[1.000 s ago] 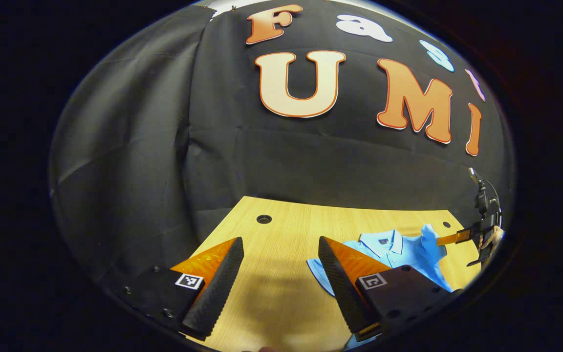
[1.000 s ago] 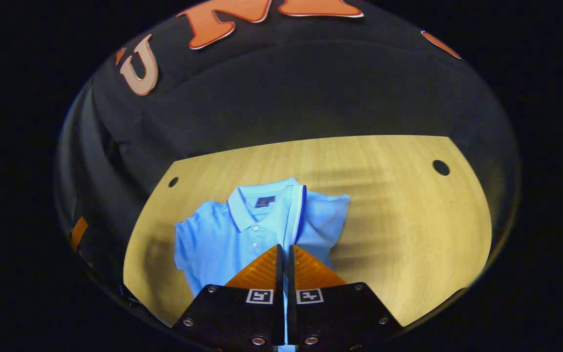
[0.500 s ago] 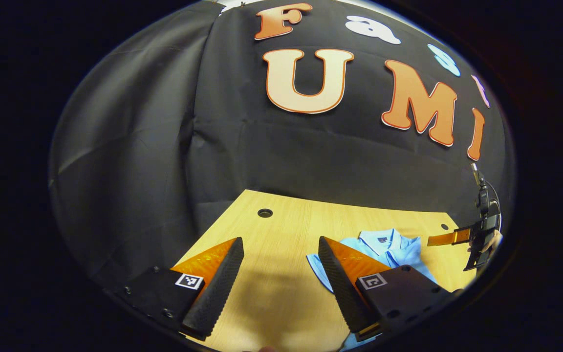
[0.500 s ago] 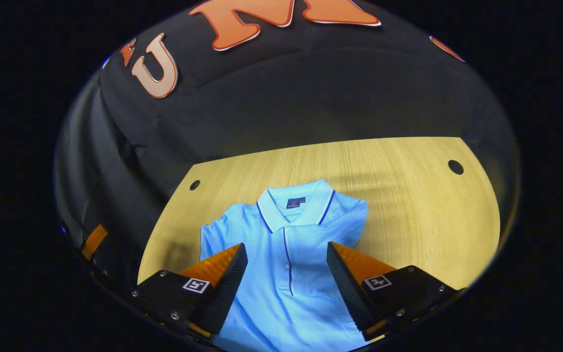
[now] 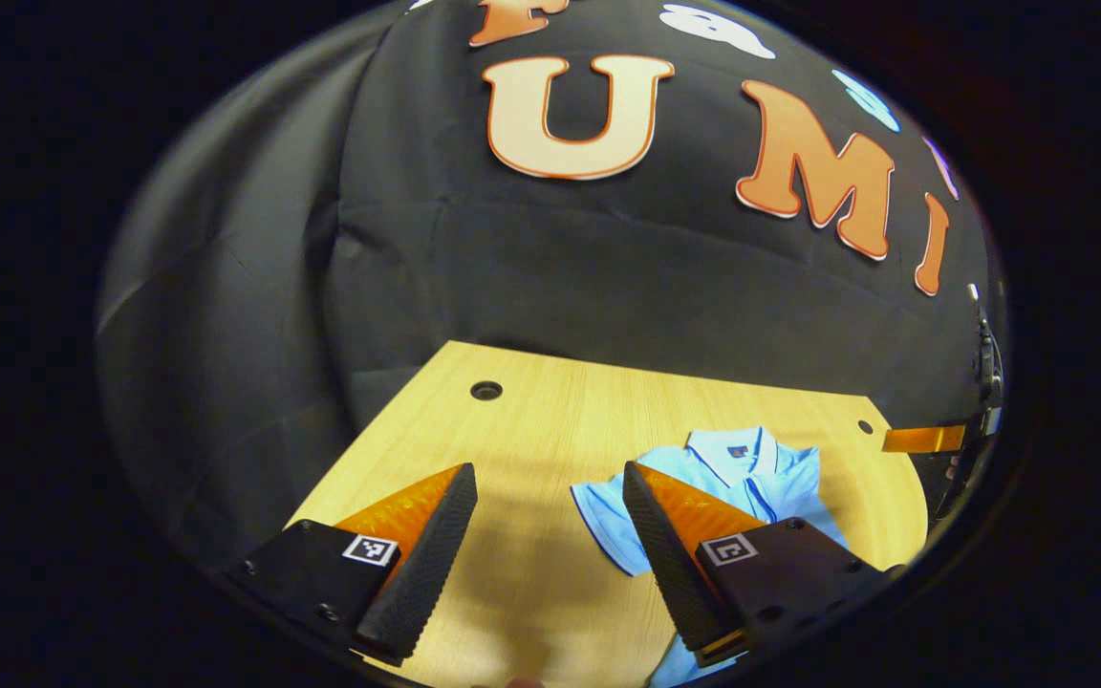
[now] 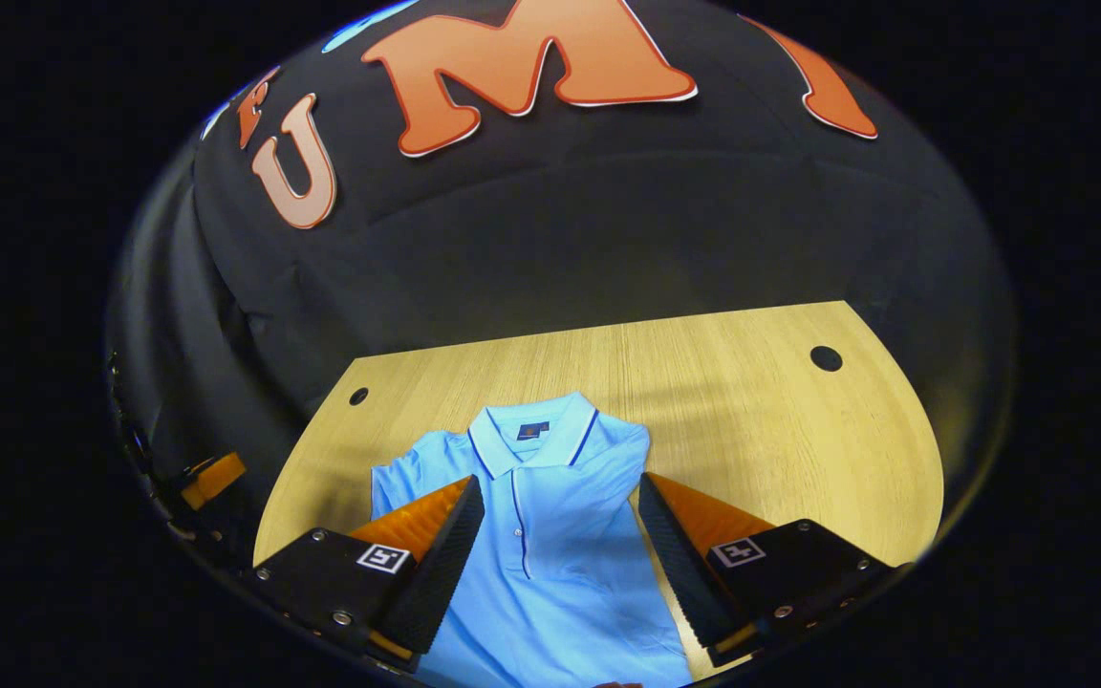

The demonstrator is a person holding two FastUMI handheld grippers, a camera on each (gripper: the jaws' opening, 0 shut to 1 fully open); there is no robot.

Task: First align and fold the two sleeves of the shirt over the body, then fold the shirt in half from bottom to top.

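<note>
Right now my left gripper hangs with its jaws spread wide and empty over the bare pale wooden table, beside the light blue polo shirt with a dark-trimmed collar, whose near sleeve spreads flat on the wood. My right gripper is likewise released, straddling the shirt's body, and the far sleeve looks folded in, though I can't be sure. If I pinch the left sleeve too deep, I risk dragging the body askew.
</note>
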